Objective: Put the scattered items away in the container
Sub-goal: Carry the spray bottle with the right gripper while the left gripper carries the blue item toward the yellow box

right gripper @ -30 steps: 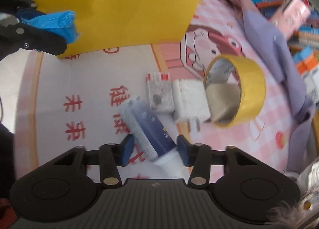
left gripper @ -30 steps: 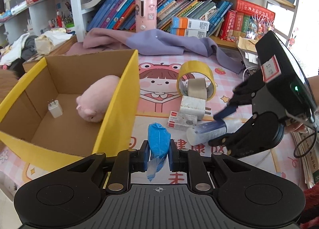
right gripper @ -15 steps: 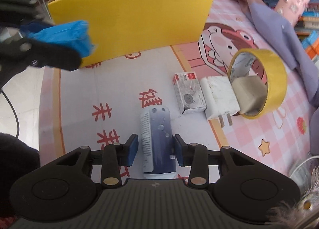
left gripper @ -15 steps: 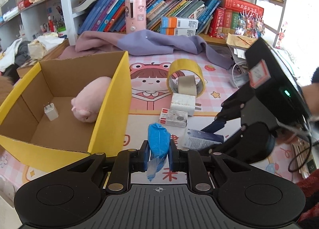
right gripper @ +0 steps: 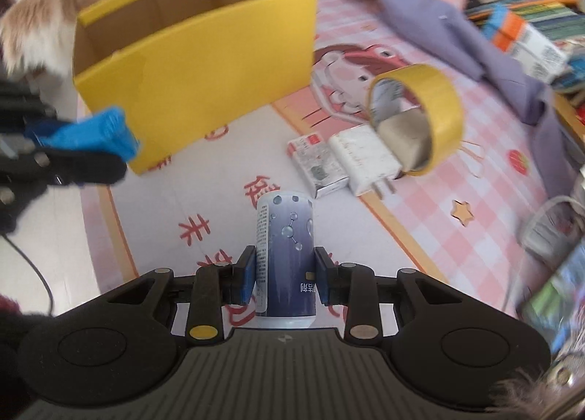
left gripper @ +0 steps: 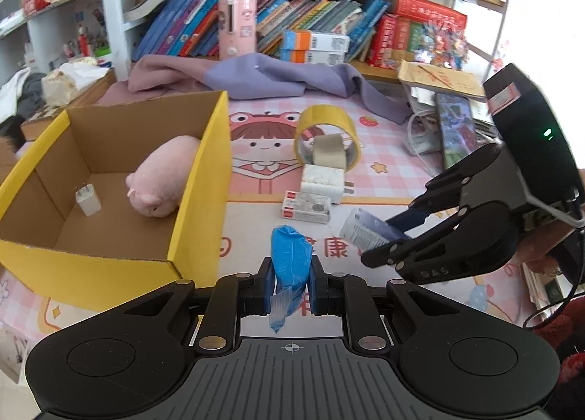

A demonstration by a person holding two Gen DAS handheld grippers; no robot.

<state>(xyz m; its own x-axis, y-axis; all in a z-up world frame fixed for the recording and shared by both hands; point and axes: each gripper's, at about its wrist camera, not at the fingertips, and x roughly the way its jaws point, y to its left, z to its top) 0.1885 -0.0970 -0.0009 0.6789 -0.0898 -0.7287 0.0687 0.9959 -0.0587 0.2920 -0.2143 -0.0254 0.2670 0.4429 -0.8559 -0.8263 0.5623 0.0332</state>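
The box (left gripper: 197, 178), yellow outside and brown inside, sits open on the pink cartoon mat (left gripper: 384, 160) and holds two things: one pink plush toy (left gripper: 161, 182) and one small white plug (left gripper: 87, 202). Three loose things lie together on the mat to its right: one roll of yellow tape (left gripper: 329, 135) standing on edge, one white charger (left gripper: 321, 184) touching it, and one small white packet (left gripper: 307, 205) just beside the charger. The left gripper (left gripper: 290, 283) has its jaws clamped on one blue wrapped bundle (left gripper: 290, 255), held near the box's front corner. The right gripper (right gripper: 283, 275) has its jaws closing on one blue-and-white tube (right gripper: 285, 255), which lies between the pads and is raised off the mat. Behind, one purple cloth (left gripper: 256, 76) lies below a shelf of books (left gripper: 310, 29).
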